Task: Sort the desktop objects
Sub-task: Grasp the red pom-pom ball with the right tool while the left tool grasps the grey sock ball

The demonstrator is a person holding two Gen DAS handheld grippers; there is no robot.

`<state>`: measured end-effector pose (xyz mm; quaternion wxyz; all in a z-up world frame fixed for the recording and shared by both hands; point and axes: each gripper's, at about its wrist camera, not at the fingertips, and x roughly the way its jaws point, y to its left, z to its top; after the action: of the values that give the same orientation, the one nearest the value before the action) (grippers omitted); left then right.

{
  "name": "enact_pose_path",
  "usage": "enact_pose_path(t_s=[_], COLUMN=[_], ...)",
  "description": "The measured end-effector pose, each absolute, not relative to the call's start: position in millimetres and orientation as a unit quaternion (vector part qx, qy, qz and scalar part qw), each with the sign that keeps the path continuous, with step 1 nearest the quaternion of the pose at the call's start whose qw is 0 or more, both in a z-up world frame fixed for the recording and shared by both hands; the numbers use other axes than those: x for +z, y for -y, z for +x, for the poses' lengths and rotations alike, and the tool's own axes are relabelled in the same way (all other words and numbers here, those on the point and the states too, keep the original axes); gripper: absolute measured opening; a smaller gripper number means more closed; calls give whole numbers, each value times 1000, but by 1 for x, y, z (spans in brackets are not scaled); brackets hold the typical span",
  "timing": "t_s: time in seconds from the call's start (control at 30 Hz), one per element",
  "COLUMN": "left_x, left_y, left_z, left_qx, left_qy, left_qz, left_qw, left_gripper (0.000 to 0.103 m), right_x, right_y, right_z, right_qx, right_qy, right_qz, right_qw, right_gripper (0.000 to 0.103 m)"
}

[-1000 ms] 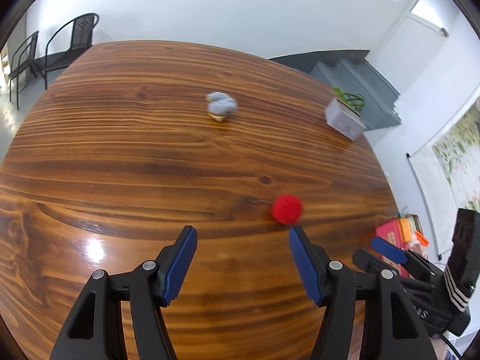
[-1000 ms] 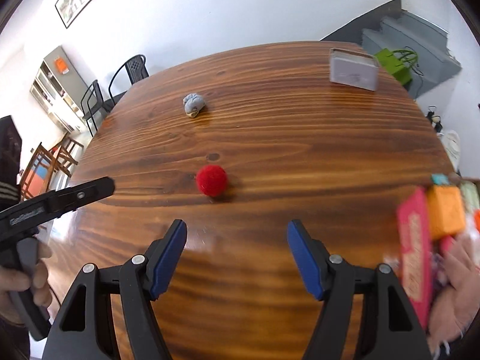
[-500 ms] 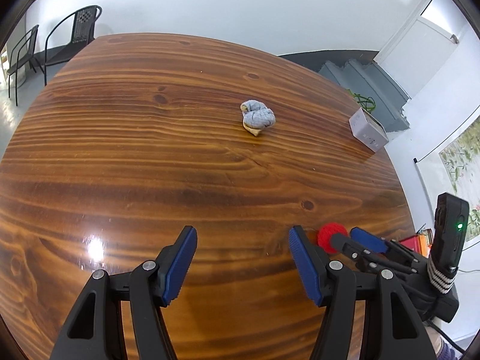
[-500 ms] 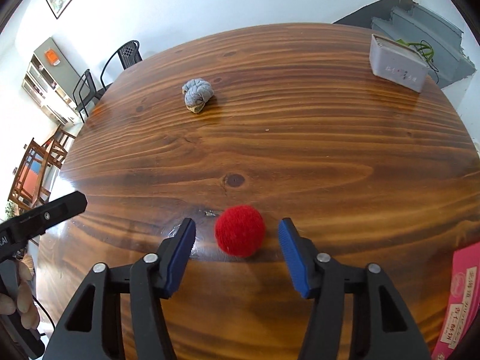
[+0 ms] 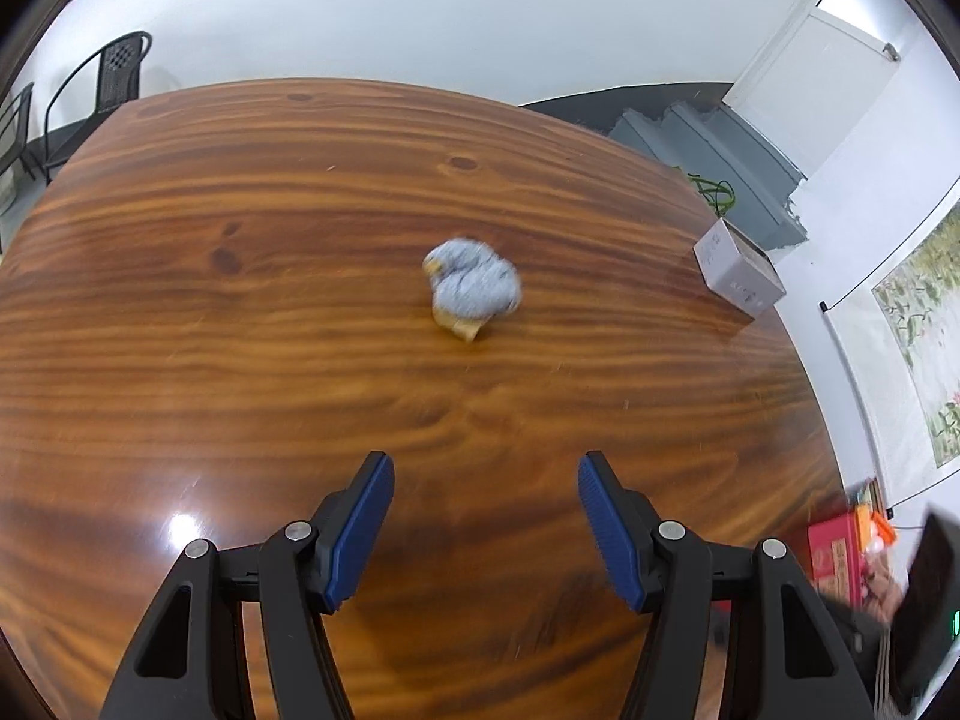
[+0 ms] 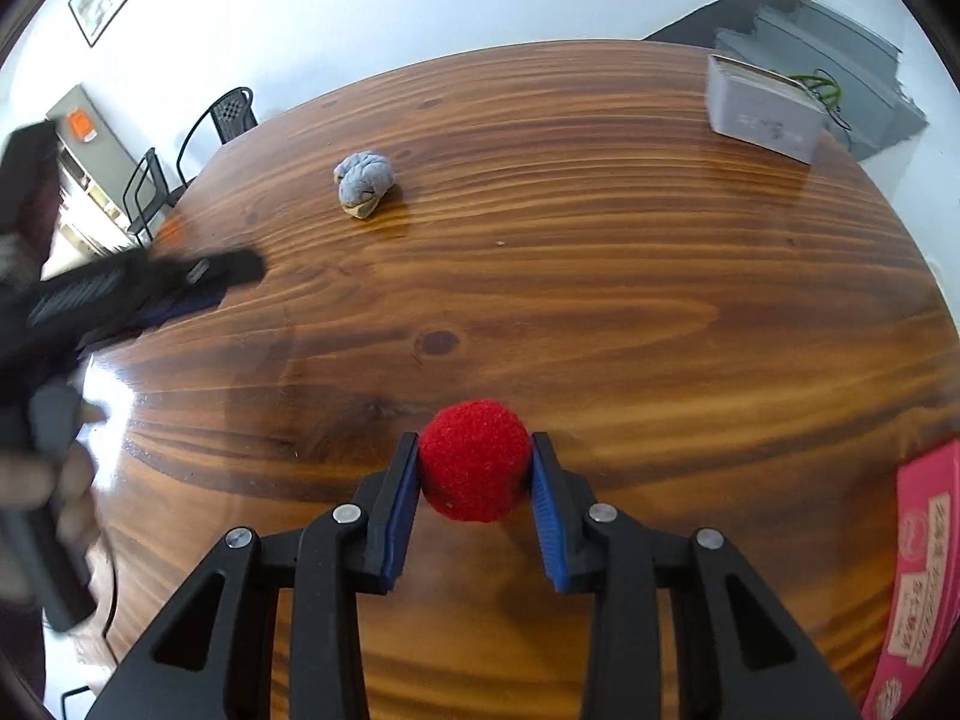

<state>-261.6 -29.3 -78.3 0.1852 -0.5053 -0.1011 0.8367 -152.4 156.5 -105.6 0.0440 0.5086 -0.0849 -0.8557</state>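
My right tongs [image 6: 474, 471] have just been closing and are now clamped on the red ball [image 6: 474, 461], both blue pads pressing its sides; the ball sits low over the table [image 6: 660, 312], near my edge of it, and I cannot tell whether it still touches the wood. My left tongs [image 5: 486, 507] stand apart with nothing between them, angled down at bare wood. Ahead of them, well apart from the pads, lies the grey sock [image 5: 473, 287], rolled into a bundle with a tan bit showing at its near side; it is blurred in the left view. In the right view the sock [image 6: 364, 180] lies far up the table on the left, well apart from the ball. A grey box [image 6: 762, 111] stands at the far right edge of the table. A pink box [image 6: 924, 576] shows at the right edge of that view, beside the table. My left hand [image 6: 42, 480] holds its tool at the left.
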Motion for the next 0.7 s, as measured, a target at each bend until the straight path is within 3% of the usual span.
enact_pose_path(t_s=[0.7], left_x=[-109], left_y=[-17], left_z=[-368], left_qx=[849], left_qy=[61], left_qz=[-499], left_qw=[161], left_gripper=[65], right_x=[-89], right_y=[-172], right_z=[-119], right_qx=[-861], right_qy=[121], right_qz=[493], right_qw=[30], right_gripper=[39])
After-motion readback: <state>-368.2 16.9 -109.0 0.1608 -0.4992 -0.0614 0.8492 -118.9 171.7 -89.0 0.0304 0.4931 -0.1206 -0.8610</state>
